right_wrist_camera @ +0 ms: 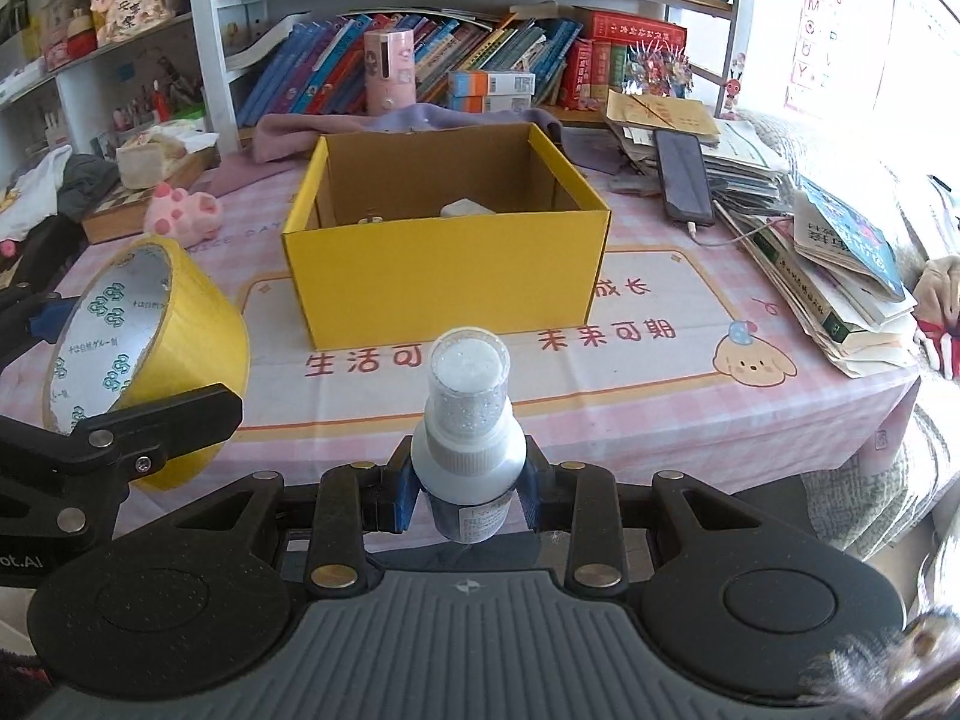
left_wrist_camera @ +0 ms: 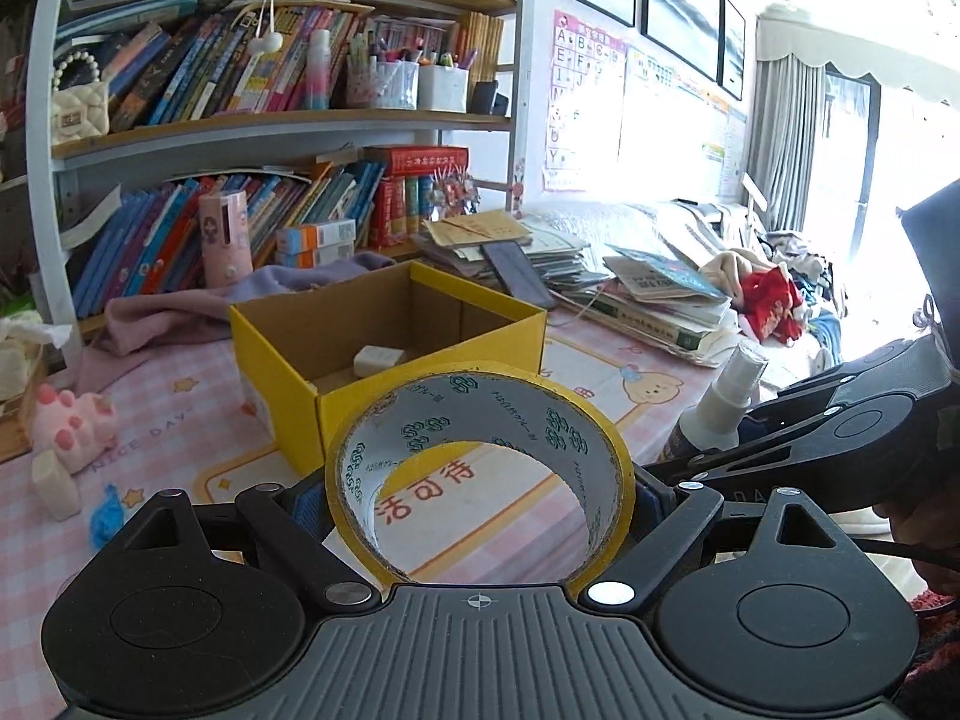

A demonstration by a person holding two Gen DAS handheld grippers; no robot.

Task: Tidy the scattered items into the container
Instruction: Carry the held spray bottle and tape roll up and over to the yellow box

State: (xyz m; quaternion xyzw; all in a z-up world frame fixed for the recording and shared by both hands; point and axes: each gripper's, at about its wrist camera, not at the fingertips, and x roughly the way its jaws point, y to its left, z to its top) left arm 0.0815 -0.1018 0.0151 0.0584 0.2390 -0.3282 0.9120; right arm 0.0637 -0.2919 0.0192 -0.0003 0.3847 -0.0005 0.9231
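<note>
1. The left gripper (left_wrist_camera: 480, 516) stood spread wide, its blue pads pressing the outer sides of a yellow tape roll (left_wrist_camera: 480, 474) — the roll filled the whole gap between the fingers and was held clear of the table.
2. The right gripper (right_wrist_camera: 467, 492) was drawn nearly closed, clamped on the body of a small white spray bottle (right_wrist_camera: 467, 450). The bottle's long axis ran along the fingers, its clear cap pointing ahead towards the box.
3. The yellow cardboard box (right_wrist_camera: 444, 276) sat open-topped on the pink checked tablecloth (right_wrist_camera: 660, 414), directly ahead of both grippers. A small white block (left_wrist_camera: 377, 360) already lay on its floor.
4. From the right wrist view the box lay straight in line with the bottle, while the tape roll hung off to the left of it, level with the box's near left corner.
5. From the left wrist view the box's near corner showed just beyond the roll's rim, slightly to the left.
6. Judged from this, both loads needed to go forward and over the near wall; neither hand looked clearly nearer.
7. A pink paw-shaped toy (left_wrist_camera: 75, 423) and a small blue scrap (left_wrist_camera: 105, 516) lay on the cloth left of the box, not yet gathered.
</note>
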